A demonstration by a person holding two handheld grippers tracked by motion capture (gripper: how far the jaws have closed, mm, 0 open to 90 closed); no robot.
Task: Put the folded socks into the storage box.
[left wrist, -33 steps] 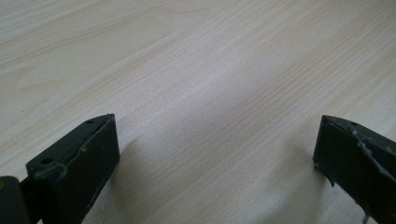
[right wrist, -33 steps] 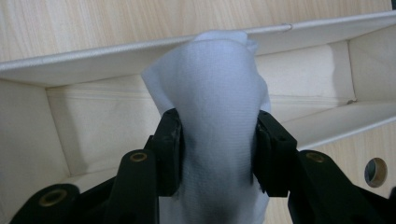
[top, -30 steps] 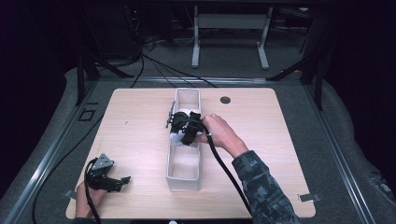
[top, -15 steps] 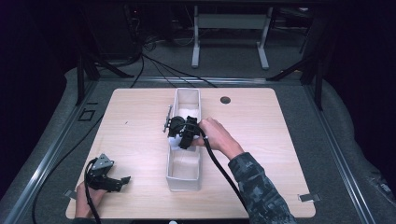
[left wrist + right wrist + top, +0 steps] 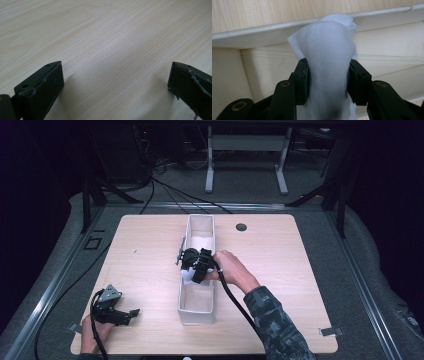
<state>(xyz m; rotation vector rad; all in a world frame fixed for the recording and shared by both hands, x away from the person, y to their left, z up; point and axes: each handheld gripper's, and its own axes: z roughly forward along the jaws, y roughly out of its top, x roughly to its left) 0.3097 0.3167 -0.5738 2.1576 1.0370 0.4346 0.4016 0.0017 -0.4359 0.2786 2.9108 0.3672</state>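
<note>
A long white fabric bin (image 5: 186,270) stands lengthwise in the middle of the light wooden table (image 5: 280,265). My right gripper (image 5: 189,265) hangs over the bin's middle, shut on a rolled white cloth (image 5: 327,50) whose end (image 5: 186,278) dips inside the bin. In the right gripper view the cloth bulges up between the two pads (image 5: 303,75), with the bin's wall (image 5: 249,40) behind it. Another white cloth (image 5: 201,242) lies in the bin's far end. My left gripper (image 5: 131,315) rests open on the table's near left corner; nothing lies between its fingertips (image 5: 48,80).
A small round dark hole (image 5: 241,227) marks the table's far side, right of the bin. Bare tabletop (image 5: 110,37) stretches ahead of the left gripper. Cables (image 5: 180,195) cross the dark floor behind, where a metal stand (image 5: 246,155) sits.
My right gripper has come down and toward the near side over the bin, carrying the white cloth lower into it. The left gripper has stayed put.
</note>
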